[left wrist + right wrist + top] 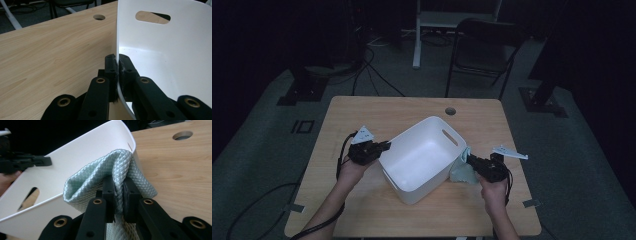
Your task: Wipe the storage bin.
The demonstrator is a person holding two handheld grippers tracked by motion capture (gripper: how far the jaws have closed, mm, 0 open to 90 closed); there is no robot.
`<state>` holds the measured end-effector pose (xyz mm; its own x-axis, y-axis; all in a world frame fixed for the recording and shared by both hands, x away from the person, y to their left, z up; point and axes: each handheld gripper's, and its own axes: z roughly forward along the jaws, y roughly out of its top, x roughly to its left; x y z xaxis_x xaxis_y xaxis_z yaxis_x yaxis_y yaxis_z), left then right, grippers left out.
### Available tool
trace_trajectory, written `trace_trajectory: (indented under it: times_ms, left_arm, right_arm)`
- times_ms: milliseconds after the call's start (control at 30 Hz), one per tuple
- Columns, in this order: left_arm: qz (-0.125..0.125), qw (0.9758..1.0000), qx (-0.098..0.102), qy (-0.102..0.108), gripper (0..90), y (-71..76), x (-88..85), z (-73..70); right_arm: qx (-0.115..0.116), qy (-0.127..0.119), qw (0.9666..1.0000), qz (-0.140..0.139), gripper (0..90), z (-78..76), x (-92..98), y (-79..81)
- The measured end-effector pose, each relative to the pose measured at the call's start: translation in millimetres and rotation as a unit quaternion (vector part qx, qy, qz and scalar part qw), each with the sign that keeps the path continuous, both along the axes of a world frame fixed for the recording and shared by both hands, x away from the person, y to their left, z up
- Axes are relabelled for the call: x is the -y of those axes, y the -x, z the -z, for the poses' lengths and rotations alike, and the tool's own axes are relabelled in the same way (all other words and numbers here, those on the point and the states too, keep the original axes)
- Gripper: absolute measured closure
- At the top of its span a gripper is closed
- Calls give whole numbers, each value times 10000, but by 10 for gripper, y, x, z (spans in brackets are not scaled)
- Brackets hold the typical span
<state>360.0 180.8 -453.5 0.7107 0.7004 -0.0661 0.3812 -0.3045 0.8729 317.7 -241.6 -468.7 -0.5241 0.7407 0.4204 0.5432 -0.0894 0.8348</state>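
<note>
A white plastic bin (422,160) with slot handles lies tilted on the wooden table (362,115). At its left rim my left gripper (384,146) is shut on the bin's wall (117,37), one jaw inside and one outside. My right gripper (469,161) is shut on a pale green quilted cloth (460,169), bunched against the bin's right outer wall. In the right gripper view the cloth (117,165) folds over the jaws right beside the bin's rim (100,135). The left gripper (37,161) shows across the bin.
A cable hole (450,111) sits near the table's far edge. Beyond the table stand a dark folding chair (484,50) and a white desk leg (416,35). Bare tabletop lies left of and in front of the bin.
</note>
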Motion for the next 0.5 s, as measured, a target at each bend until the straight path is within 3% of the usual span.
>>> trace_trajectory:
  times_ms: [67,333,433,500]
  left_arm:
    - [-8,10000,-3,27,867,2,-5,3]
    - [-84,10000,35,22,866,27,4,6]
    - [-106,9999,22,0,865,42,10,3]
    - [-121,9999,3,-18,865,57,17,-2]
  right_arm:
    - [-58,-72,10000,22,825,54,13,-18]
    - [-414,104,9991,48,825,294,-18,-105]
    - [-474,69,9988,42,826,295,-22,-104]
    - [-393,-8,9992,-45,826,230,-25,-67]
